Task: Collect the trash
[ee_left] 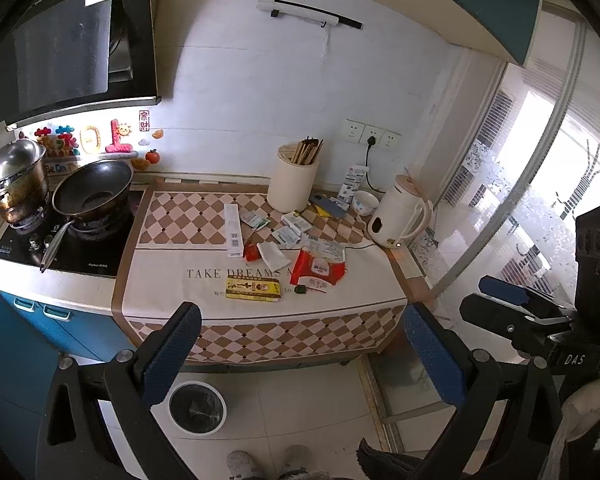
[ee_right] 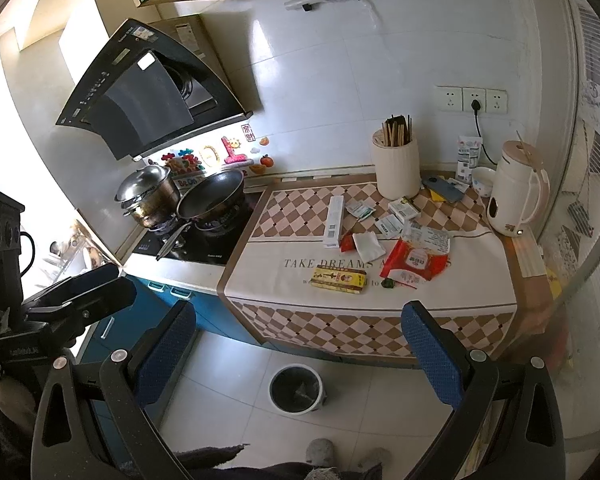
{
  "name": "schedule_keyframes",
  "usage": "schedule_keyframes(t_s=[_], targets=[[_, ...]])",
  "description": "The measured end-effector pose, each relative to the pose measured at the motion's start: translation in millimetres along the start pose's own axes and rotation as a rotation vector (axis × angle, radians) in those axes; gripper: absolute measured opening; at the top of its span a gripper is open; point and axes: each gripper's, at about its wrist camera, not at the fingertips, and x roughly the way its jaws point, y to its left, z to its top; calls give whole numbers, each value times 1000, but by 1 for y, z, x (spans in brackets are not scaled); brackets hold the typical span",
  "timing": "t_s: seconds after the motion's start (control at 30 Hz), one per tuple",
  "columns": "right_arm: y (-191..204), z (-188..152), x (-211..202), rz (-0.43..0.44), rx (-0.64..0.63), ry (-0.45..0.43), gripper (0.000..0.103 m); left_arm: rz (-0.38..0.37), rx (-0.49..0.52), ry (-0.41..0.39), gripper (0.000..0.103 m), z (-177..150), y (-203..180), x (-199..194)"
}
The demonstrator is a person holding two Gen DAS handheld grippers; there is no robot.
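Note:
Litter lies on the checkered cloth counter (ee_left: 172,280): a yellow wrapper (ee_left: 253,288) (ee_right: 339,279) near the front, a red and white packet (ee_left: 318,270) (ee_right: 414,262), a crumpled white tissue (ee_left: 273,255) (ee_right: 368,246), a long white box (ee_left: 233,230) (ee_right: 334,221) and several small sachets (ee_left: 292,230). A white bin (ee_left: 197,407) (ee_right: 296,390) with a dark liner stands on the floor below the counter. My left gripper (ee_left: 302,350) is open and empty, held back from the counter above the floor. My right gripper (ee_right: 300,350) is open and empty, likewise back from the counter.
A white kettle (ee_left: 398,216) (ee_right: 516,196), a small bowl (ee_left: 365,203), a chopstick holder (ee_left: 294,178) and a blue phone (ee_left: 332,206) stand at the back right. A wok (ee_left: 92,192) and steel pot (ee_left: 16,184) sit on the stove at left. A glass door is at the right.

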Motion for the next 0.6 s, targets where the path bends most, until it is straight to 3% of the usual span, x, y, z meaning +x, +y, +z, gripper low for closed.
schedule_keyframes(t_s=[0.6], targets=[[5, -6, 3, 13, -10, 12, 103, -17, 0, 16, 103, -1, -4, 4]])
